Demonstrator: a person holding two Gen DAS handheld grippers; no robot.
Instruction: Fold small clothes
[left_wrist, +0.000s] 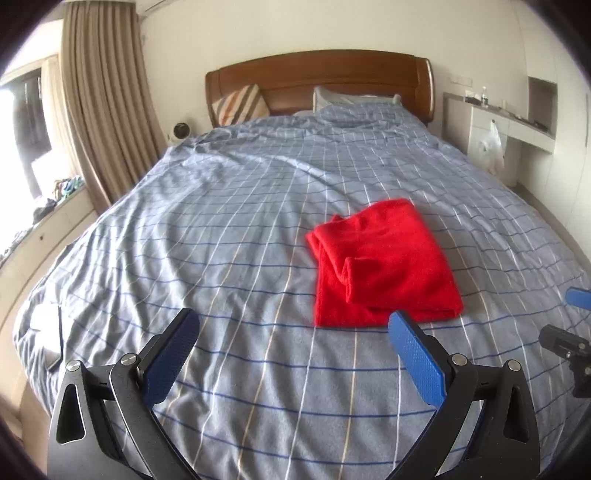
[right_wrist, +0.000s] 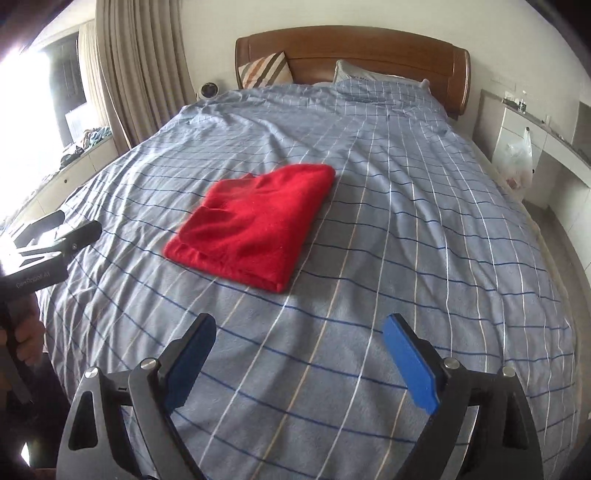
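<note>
The left gripper (left_wrist: 295, 332) is seen at the bottom of the left wrist view, its two blue-padded fingers spread wide with nothing between them. It is held above the bed, and the near edge of the red garment (left_wrist: 384, 266) lies just beyond its right finger. The right gripper (right_wrist: 299, 332) is shown at the bottom of the right wrist view, likewise spread wide and holding nothing, with bare bedding between its fingers.

The red garment (right_wrist: 255, 225) is found right of centre in the left wrist view and left of centre in the right wrist view. It is laid on a blue checked duvet (right_wrist: 406, 221) as a compact rectangle of several layers. One loose flap can be made out on its top layer in the left wrist view.

A wooden headboard (left_wrist: 317, 81) and a striped cushion (left_wrist: 240, 105) are seen at the top of the frame, curtains (left_wrist: 107, 110) at upper left.

The folding of this piece is judged to be essentially finished; at most a tidying of the flap remains. No other small clothes are seen on the bed.
</note>
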